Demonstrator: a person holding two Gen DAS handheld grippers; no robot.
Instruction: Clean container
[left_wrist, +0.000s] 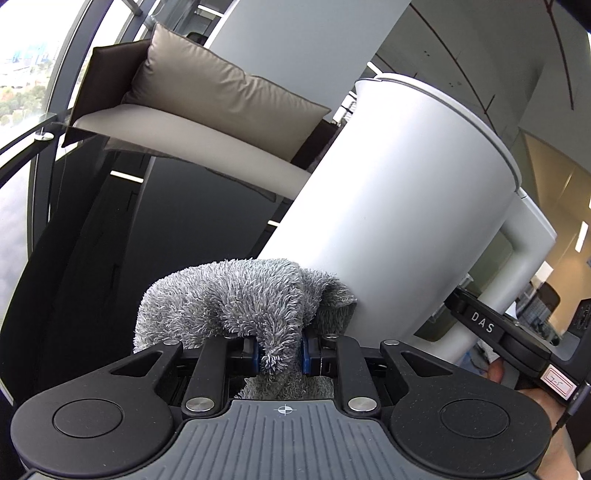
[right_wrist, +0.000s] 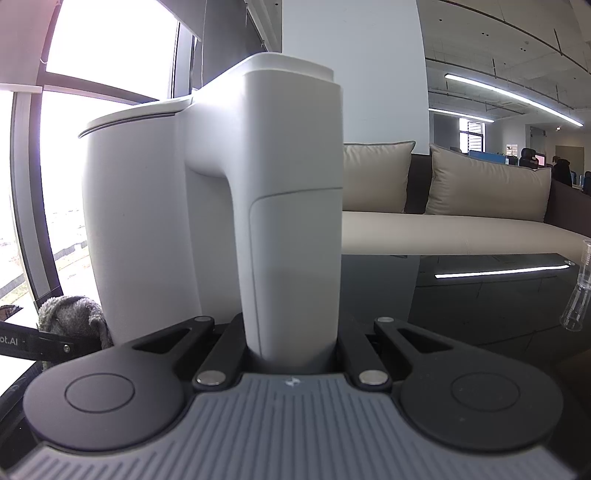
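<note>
A tall white jug-like container (left_wrist: 399, 206) with a lid and a thick handle (right_wrist: 295, 206) stands on a dark glossy table (right_wrist: 480, 306). My left gripper (left_wrist: 279, 354) is shut on a fluffy grey cloth (left_wrist: 236, 295), which presses against the lower side of the container's body. In the right wrist view the same grey cloth (right_wrist: 72, 314) shows low at the container's left side. My right gripper (right_wrist: 293, 350) is shut on the container's handle, whose lower end sits between the jaws. From the left wrist view the right gripper's black body appears at lower right, held by a hand (left_wrist: 532, 391).
A beige sofa (right_wrist: 461, 232) with cushions (left_wrist: 221, 92) stands behind the table. A small clear glass piece (right_wrist: 580, 291) stands at the table's right edge. Large windows (right_wrist: 110, 48) lie to the left. An office area with seated people shows far right.
</note>
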